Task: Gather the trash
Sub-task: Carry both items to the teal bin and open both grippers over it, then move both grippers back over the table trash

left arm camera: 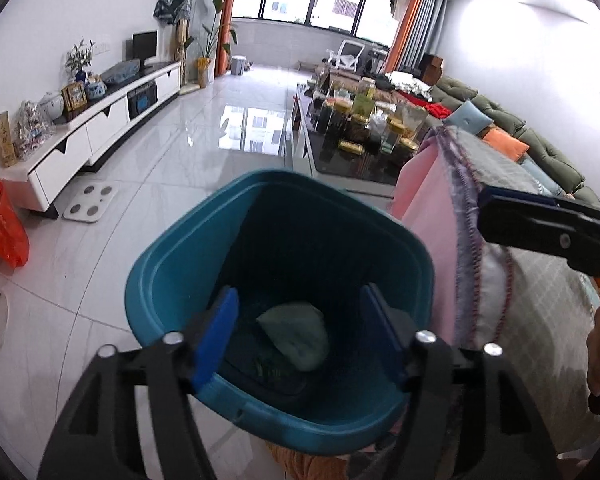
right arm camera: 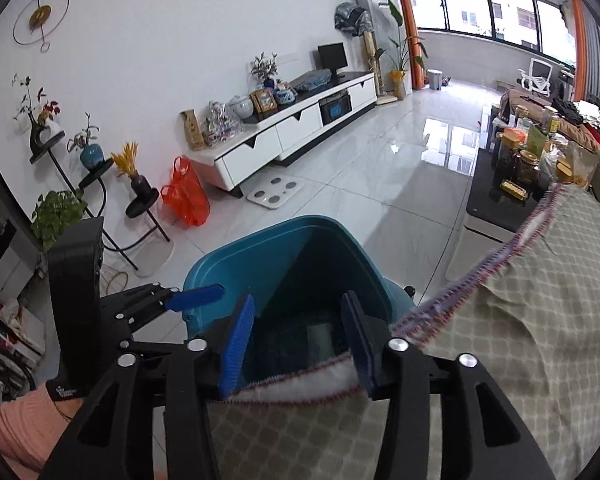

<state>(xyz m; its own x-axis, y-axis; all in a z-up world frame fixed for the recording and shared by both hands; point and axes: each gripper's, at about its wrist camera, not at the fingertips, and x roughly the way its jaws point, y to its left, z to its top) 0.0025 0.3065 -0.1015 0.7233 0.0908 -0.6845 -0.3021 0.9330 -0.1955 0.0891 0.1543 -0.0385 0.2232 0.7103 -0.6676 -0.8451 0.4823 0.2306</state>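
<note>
A teal plastic bin [left arm camera: 180, 280] stands on the white tiled floor next to a cloth-covered seat. It holds a pale green crumpled piece of trash [left arm camera: 296, 334] and darker scraps at the bottom. My left gripper [left arm camera: 300, 332] hovers open and empty over the bin's mouth. The bin also shows in the right wrist view [right arm camera: 240, 264]. My right gripper [right arm camera: 300, 340] is open and empty over the bin's near rim and the cloth's fringed edge [right arm camera: 300, 384]. The left gripper [right arm camera: 196, 298] shows there at the bin's left rim.
A grey patterned cloth [right arm camera: 540, 340] over a pink cover [left arm camera: 424, 208] lies right of the bin. A black coffee table [left arm camera: 352, 160] crowded with jars stands beyond, with a green sofa [left arm camera: 540, 144]. A white TV cabinet [left arm camera: 100, 128], scale [left arm camera: 90, 202] and orange bag [left arm camera: 4, 228] are left.
</note>
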